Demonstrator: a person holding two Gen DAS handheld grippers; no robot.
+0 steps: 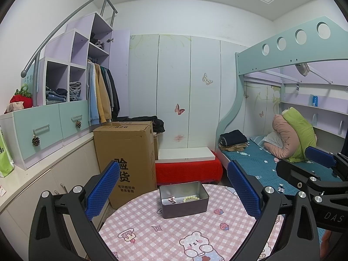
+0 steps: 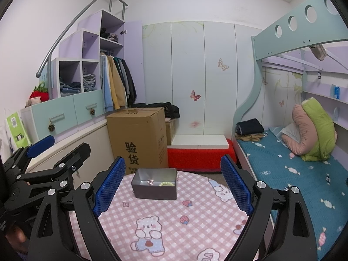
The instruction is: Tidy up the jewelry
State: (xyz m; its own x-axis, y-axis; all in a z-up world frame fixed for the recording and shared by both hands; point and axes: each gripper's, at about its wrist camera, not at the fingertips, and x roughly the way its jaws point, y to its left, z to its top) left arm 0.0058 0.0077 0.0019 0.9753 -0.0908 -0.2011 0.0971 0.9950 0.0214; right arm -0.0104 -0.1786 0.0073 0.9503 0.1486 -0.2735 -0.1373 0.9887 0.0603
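A grey metal tin stands open on the round table with the pink checked cloth. Inside it lie a pale green bead bracelet and a small pink ornament. My left gripper is open and empty, held above the table in front of the tin. In the right wrist view the tin holds the bracelet and the ornament. My right gripper is open and empty, also short of the tin. Each gripper shows at the edge of the other's view.
A tall cardboard box stands beyond the table on the left. A red bench with a white board sits behind the tin. A bunk bed with blue bedding runs along the right. Drawers and a counter line the left wall.
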